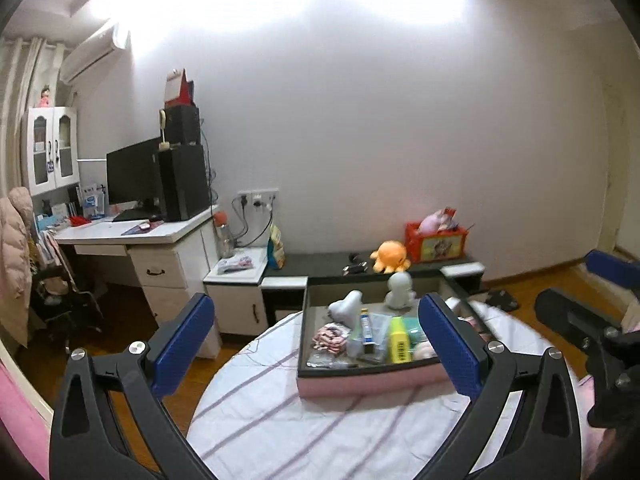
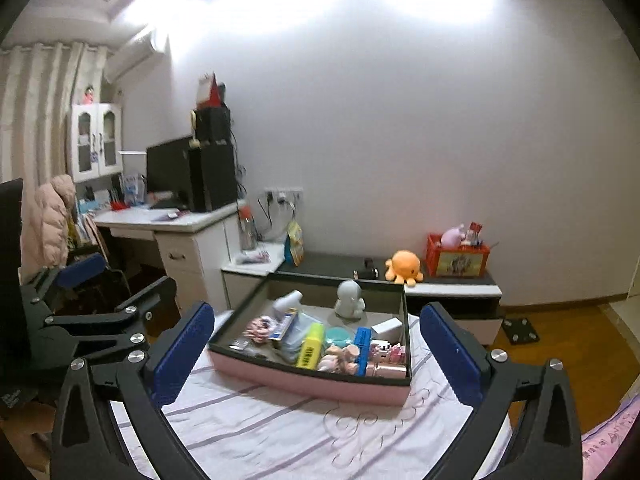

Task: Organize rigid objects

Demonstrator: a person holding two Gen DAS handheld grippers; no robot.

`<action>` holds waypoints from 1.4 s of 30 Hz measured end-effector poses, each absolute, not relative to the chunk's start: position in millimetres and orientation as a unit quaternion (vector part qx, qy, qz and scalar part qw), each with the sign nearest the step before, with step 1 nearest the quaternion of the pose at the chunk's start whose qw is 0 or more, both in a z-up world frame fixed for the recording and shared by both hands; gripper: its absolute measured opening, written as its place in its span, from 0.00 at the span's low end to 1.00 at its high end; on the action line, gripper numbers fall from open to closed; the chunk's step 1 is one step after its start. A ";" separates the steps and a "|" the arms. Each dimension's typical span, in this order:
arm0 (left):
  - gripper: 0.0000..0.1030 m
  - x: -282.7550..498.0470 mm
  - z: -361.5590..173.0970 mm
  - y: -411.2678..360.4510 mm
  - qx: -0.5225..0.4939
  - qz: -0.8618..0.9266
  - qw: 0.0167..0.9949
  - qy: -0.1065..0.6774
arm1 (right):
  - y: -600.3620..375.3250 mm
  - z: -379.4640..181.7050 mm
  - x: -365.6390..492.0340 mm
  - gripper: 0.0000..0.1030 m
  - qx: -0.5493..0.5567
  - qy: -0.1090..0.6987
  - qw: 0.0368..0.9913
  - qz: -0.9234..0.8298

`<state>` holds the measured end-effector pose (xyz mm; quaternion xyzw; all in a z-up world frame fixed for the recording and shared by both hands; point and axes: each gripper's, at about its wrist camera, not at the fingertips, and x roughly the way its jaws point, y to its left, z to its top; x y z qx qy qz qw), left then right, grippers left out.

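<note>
Hovering: both tools gaping | rectangular pink tray (image 2: 304,378) | striped tablecloth (image 2: 260,420)

From here I'm looking at a plain white wall (image 2: 400,140) washed out by bright ceiling light. White desk (image 2: 188,220) on the left with a black monitor (image 2: 168,168), a white glass-door cabinet (image 2: 96,142) above it, curtains (image 2: 36,112) beyond. Low dark TV bench (image 2: 440,280) against the wall, wood floor (image 2: 560,328) at right.
</note>
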<state>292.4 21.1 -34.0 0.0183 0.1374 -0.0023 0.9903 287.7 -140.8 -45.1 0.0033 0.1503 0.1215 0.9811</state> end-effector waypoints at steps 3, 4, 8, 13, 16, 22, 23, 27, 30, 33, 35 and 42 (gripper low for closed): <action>1.00 255.7 -22.8 25.1 0.002 -0.025 0.992 0.128 | -137.4 -35.6 255.4 1.00 -0.004 0.133 0.984 0.120; 1.00 246.6 -19.8 25.1 0.002 -0.025 0.992 0.124 | -135.9 -32.7 245.3 1.00 -0.009 0.129 0.985 0.116; 1.00 204.6 -7.8 22.2 0.018 -0.015 0.995 0.098 | -134.7 -24.8 213.6 1.00 -0.004 0.115 0.986 0.123; 1.00 163.2 4.0 19.7 0.034 0.006 0.997 0.069 | -133.1 -16.6 175.1 1.00 -0.004 0.092 0.988 0.121; 1.00 142.7 10.8 20.9 0.035 0.011 0.998 0.057 | -132.6 -12.4 154.7 1.00 -0.003 0.080 0.989 0.121; 1.00 104.2 24.4 23.3 0.031 0.009 0.999 0.028 | -130.3 0.1 120.2 1.00 -0.009 0.051 0.992 0.115; 1.00 99.9 26.3 23.1 0.030 0.009 0.999 0.024 | -130.5 1.7 114.0 1.00 -0.009 0.045 0.992 0.116; 1.00 78.3 34.5 21.5 0.038 0.021 0.999 0.010 | -130.9 7.0 96.9 1.00 -0.009 0.033 0.992 0.119; 1.00 65.6 40.8 19.8 0.041 0.025 0.999 -0.001 | -130.3 10.8 86.4 1.00 -0.008 0.026 0.992 0.120; 1.00 57.8 46.0 20.1 0.038 0.023 0.999 -0.009 | -130.9 15.5 77.8 1.00 -0.010 0.019 0.993 0.119; 1.00 55.8 49.3 20.3 0.035 0.021 0.999 -0.013 | -131.7 18.9 70.0 1.00 -0.013 0.013 0.993 0.116; 1.00 43.5 56.3 16.2 0.039 0.026 0.999 -0.023 | -133.6 24.2 55.6 1.00 -0.018 0.003 0.993 0.114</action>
